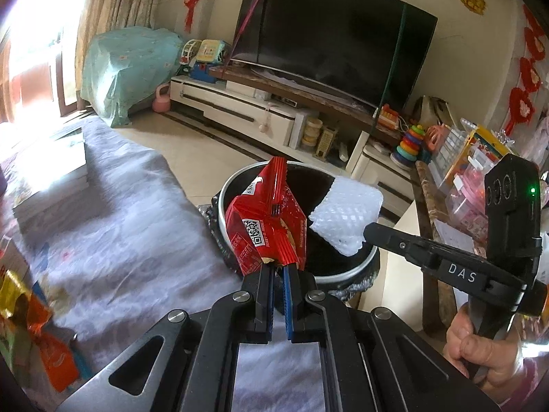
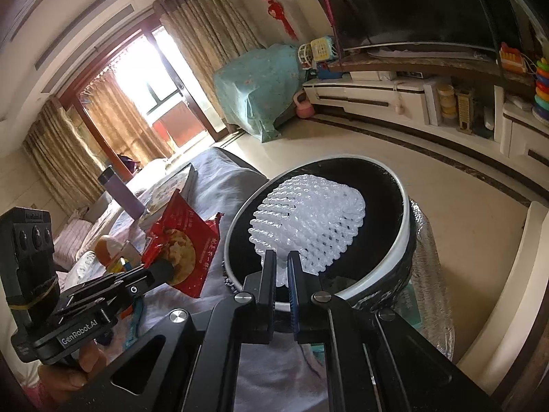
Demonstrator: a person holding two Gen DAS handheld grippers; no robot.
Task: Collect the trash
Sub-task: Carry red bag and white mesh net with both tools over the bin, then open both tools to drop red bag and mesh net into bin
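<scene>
In the left wrist view, the left hand-held gripper [image 1: 278, 269] is clenched on one crinkled red foil snack wrapper [image 1: 269, 221], held over the rim of the round black bin with a white rim [image 1: 226, 189]; its depth is hidden. The right hand-held gripper [image 1: 365, 231] pinches one white foam fruit net [image 1: 345, 221].

In the right wrist view, the net [image 2: 308, 219] hangs above the bin [image 2: 405, 226], whose contents are perhaps only shadow. A hand [image 2: 73, 370] is cut off.

Beyond the tongs: dark television [image 1: 329, 41] on white cabinet [image 1: 240, 110]; teal-covered furniture [image 1: 127, 68], pink kettlebell [image 1: 161, 100], curtains [image 2: 206, 20].
</scene>
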